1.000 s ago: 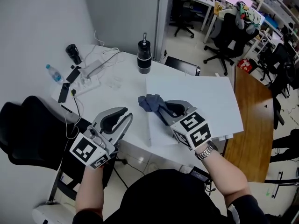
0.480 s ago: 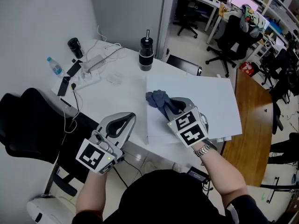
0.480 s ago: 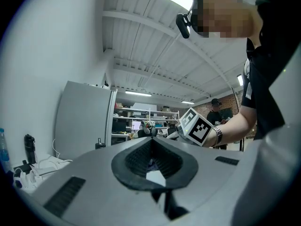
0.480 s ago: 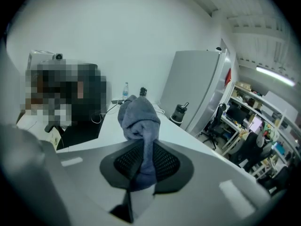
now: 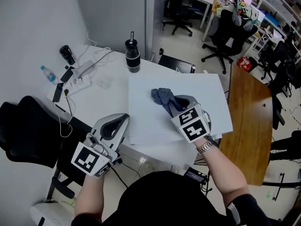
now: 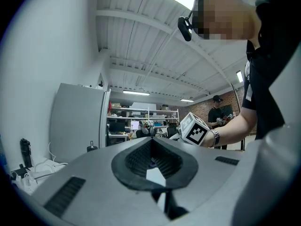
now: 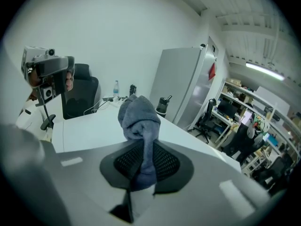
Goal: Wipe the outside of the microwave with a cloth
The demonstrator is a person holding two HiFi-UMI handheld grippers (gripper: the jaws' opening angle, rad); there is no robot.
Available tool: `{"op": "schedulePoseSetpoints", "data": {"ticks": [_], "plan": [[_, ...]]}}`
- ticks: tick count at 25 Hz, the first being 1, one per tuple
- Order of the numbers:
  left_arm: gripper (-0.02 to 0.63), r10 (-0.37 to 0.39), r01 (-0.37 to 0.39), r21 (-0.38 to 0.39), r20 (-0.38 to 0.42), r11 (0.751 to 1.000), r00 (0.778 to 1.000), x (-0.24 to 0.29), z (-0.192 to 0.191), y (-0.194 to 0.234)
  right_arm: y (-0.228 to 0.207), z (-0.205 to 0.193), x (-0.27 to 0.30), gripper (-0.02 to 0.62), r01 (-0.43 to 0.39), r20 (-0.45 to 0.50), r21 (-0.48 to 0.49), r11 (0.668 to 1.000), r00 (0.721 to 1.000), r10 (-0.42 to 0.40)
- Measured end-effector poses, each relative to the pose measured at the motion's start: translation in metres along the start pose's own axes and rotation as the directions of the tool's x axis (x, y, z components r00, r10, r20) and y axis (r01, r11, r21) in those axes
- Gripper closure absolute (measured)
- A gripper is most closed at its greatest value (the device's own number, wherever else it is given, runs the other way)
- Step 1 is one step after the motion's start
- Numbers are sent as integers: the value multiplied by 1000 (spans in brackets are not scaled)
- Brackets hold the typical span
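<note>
Since the earlier frame, the right claw (image 5: pixel 169 106) has carried the cloth (image 5: pixel 162 98) from the left edge of the white slab (image 5: pixel 207 102) inward towards the middle of its top, and the left claw (image 5: pixel 120 120) has clenched. The grey cloth is now over the slab's top; contact with it cannot be resolved. The cloth's long axis follows the line of the right claw, with its bunched end pointing away from the person and its tail running back between the jaws, which are clamped on it (image 7: pixel 138 121). The right hand tilts its claw downward, with the forearm entering from the lower right. The left claw (image 6: pixel 153 147), jaws together and empty, is held level at the near edge of the surface (image 5: pixel 101 102), beside the slab's front-left corner.
</note>
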State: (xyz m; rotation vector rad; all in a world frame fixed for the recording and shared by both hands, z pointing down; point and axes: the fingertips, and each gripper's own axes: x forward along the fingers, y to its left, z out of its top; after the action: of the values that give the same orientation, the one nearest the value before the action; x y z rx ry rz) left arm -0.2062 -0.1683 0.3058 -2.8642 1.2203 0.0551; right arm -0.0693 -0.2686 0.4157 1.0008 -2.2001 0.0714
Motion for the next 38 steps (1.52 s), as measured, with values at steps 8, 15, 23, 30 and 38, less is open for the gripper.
{"op": "schedulePoseSetpoints", "data": {"ticks": [8,15,23,30,38], "plan": [[601,3,-2,12,-29,1000,1000,41,7,-43,-57,-39,-32,538,13,6,46,999,1000,-13],[601,-3,4,27,-55,1000,998,77,8,-86,-108,-75,-59,538,38,12,72,997,999,-39],[601,2,1,44,-86,999,996,108,5,-121,-151,-108,-81,538,65,38,101,993,997,-69],[601,3,3,55,-124,999,992,132,2,-150,-188,-133,-99,538,87,64,143,986,993,-97],[601,17,-6,79,-144,997,989,153,1,-175,-219,-159,-111,538,95,110,196,976,987,-118]]}}
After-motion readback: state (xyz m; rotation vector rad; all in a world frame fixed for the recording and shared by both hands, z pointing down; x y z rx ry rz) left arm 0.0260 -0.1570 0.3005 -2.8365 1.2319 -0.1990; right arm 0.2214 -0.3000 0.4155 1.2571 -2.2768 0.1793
